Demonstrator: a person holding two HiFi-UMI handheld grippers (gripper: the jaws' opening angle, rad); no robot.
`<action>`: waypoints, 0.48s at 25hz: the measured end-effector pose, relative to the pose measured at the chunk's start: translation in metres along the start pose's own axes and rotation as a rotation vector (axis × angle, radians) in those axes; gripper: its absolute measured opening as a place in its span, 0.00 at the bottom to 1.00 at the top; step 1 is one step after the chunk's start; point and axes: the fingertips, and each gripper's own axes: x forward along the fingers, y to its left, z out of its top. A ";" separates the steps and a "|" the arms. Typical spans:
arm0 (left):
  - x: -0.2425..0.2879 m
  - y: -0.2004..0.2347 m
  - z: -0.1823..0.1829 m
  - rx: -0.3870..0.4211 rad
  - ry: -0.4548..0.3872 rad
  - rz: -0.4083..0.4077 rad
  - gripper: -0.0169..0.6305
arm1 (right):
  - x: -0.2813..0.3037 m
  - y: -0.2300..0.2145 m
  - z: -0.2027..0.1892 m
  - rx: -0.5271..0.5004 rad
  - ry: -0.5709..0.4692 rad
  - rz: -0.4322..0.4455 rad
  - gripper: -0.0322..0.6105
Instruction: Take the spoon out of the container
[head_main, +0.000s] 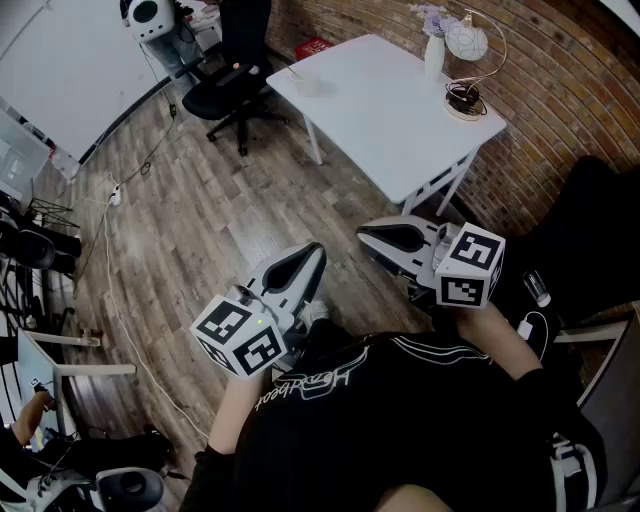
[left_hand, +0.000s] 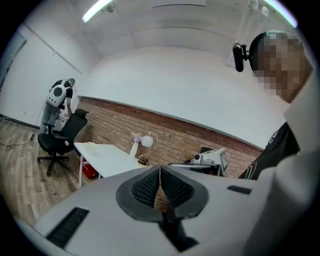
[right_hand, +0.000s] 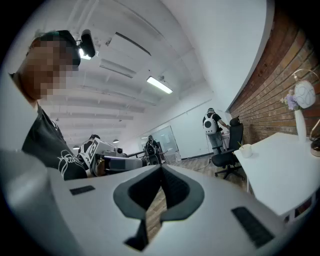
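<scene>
A small white container (head_main: 305, 79) stands near the far left corner of the white table (head_main: 390, 110), with a thin spoon handle (head_main: 295, 71) sticking out of it. Both grippers are held close to the person's body, over the wooden floor and well short of the table. My left gripper (head_main: 314, 251) is shut with nothing between its pads. My right gripper (head_main: 366, 233) is also shut and empty. The left gripper view shows the container (left_hand: 90, 146) far off beyond the left gripper (left_hand: 160, 170). In the right gripper view the container (right_hand: 245, 149) sits far beyond the right gripper (right_hand: 161, 168).
A white vase (head_main: 434, 52) and a round lamp (head_main: 466, 42) with a coiled cable stand at the table's right end, against the brick wall. A black office chair (head_main: 225, 92) stands left of the table. A cable and power strip (head_main: 115, 195) lie on the floor.
</scene>
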 end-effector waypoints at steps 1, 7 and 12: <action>-0.001 0.001 -0.001 -0.001 0.000 0.001 0.04 | 0.001 0.000 -0.001 0.001 0.002 0.003 0.05; -0.005 0.011 0.004 -0.013 -0.016 0.014 0.04 | 0.013 0.004 -0.003 -0.093 0.044 0.004 0.05; -0.001 0.024 0.009 -0.020 -0.027 0.030 0.04 | 0.019 -0.006 -0.001 -0.023 0.029 0.058 0.05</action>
